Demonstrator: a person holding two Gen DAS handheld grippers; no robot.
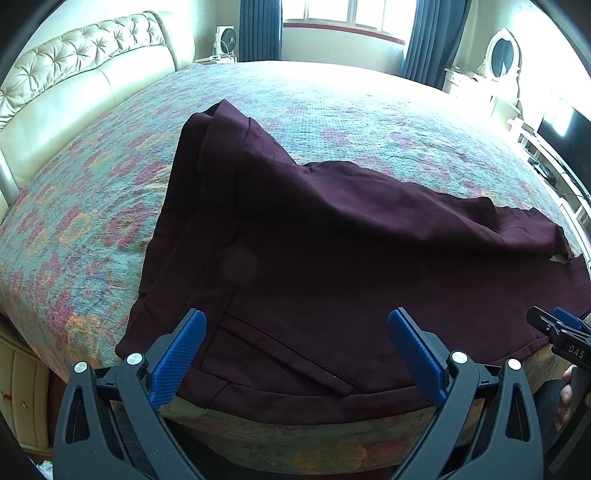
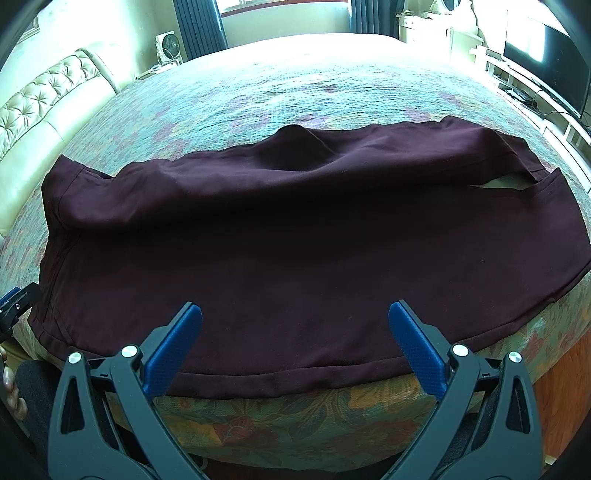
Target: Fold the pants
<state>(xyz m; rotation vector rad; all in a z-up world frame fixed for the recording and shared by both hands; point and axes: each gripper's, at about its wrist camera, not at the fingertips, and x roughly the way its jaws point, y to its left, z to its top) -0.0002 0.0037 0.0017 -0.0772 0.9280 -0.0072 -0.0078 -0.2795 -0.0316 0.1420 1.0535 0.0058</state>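
Observation:
Dark maroon pants (image 1: 295, 236) lie folded lengthwise along the near edge of a bed with a floral cover (image 1: 92, 206). My left gripper (image 1: 297, 325) hovers open over the pants' near-left end, by a stitched hem. In the right wrist view the same pants (image 2: 258, 251) stretch from left to right, one layer bunched over the other. My right gripper (image 2: 295, 317) is open above their near edge with nothing between its blue pads. The right gripper's tip (image 1: 561, 328) shows at the far right of the left wrist view; the left gripper's tip (image 2: 16, 306) shows at the left edge of the right wrist view.
A tufted cream headboard (image 1: 74, 81) runs along the bed's left side. A fan (image 1: 225, 40) and blue curtains (image 1: 258, 29) stand by the window. A white dresser with an oval mirror (image 1: 502, 55) and a dark screen (image 2: 546, 66) are at the right.

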